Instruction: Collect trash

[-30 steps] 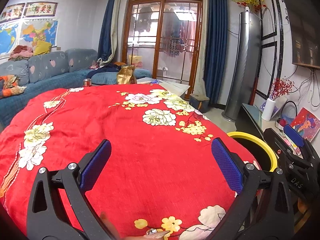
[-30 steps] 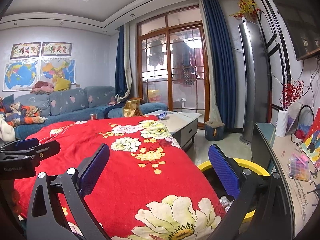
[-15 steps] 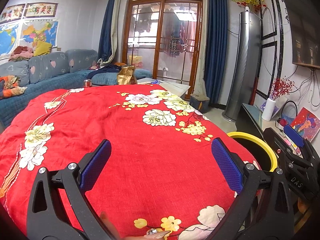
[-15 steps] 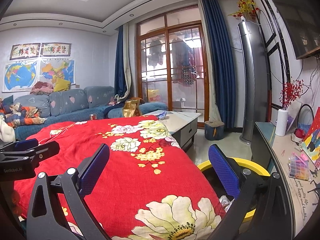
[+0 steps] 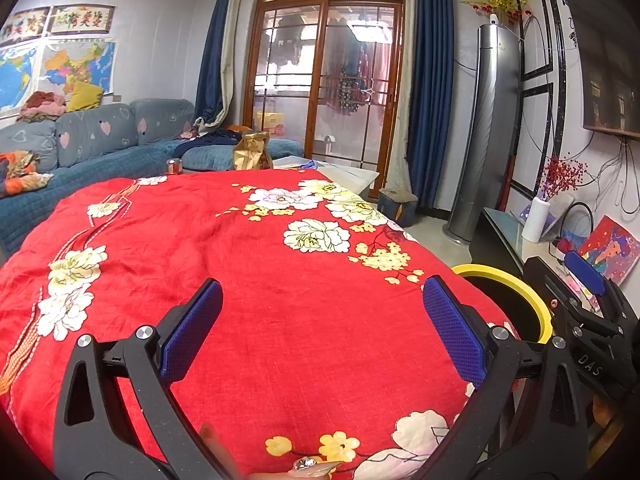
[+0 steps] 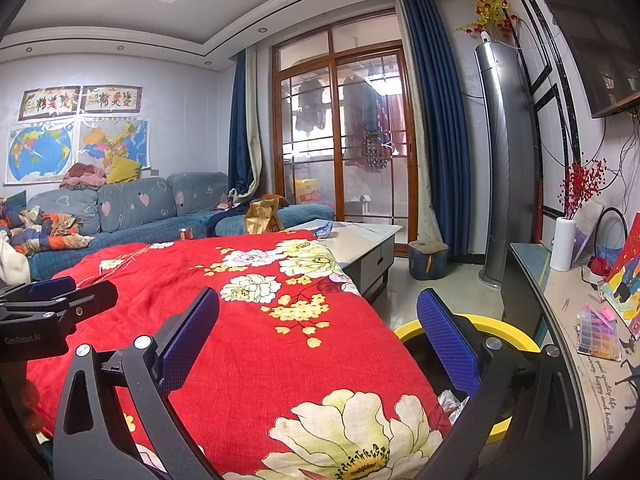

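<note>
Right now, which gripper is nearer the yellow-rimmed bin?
Right. The right gripper hangs partly over the yellow-rimmed bin; the left gripper is over the red cloth beside it.

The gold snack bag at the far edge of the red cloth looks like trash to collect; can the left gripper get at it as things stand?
Probably yes: the left gripper is open and empty, and bare red cloth lies between it and the gold bag.

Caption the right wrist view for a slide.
Open right gripper above the red floral cloth, yellow-rimmed bin at its right.
</note>
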Action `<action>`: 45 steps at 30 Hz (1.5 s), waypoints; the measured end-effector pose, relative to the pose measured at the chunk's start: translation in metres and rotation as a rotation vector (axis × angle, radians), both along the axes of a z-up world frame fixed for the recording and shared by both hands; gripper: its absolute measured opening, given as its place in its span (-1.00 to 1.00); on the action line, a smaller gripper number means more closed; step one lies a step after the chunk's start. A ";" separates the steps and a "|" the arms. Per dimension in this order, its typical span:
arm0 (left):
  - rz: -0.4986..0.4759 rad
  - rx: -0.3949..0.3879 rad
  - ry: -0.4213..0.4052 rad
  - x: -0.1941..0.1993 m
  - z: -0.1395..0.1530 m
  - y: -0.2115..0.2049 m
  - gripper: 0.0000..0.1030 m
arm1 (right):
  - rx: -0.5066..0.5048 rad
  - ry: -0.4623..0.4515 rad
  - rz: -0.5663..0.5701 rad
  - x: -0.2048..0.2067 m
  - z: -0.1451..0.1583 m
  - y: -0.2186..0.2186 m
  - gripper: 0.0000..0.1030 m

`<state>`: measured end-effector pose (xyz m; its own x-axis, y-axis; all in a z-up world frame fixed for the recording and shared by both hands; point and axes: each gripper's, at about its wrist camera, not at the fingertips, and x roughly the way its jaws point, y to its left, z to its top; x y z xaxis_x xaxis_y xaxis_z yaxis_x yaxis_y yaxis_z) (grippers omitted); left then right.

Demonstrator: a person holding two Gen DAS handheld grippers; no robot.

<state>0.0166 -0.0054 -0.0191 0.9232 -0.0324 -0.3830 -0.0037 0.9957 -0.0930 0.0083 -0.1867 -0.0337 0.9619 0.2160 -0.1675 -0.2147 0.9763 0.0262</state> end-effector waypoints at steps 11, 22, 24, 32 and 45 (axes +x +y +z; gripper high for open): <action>-0.001 -0.001 0.004 0.000 0.000 -0.001 0.79 | 0.000 0.001 0.000 0.000 0.000 0.000 0.87; -0.003 -0.002 0.003 -0.001 0.000 -0.001 0.79 | 0.001 0.002 -0.001 0.001 -0.001 -0.001 0.87; -0.003 -0.001 0.004 0.000 0.000 -0.001 0.79 | 0.001 0.002 -0.001 0.001 0.000 -0.001 0.87; -0.004 -0.001 0.017 0.001 -0.004 -0.002 0.79 | 0.003 0.004 -0.002 0.001 0.000 -0.001 0.87; 0.151 -0.058 0.149 0.021 -0.012 0.057 0.79 | 0.056 0.118 0.105 0.039 0.013 0.040 0.87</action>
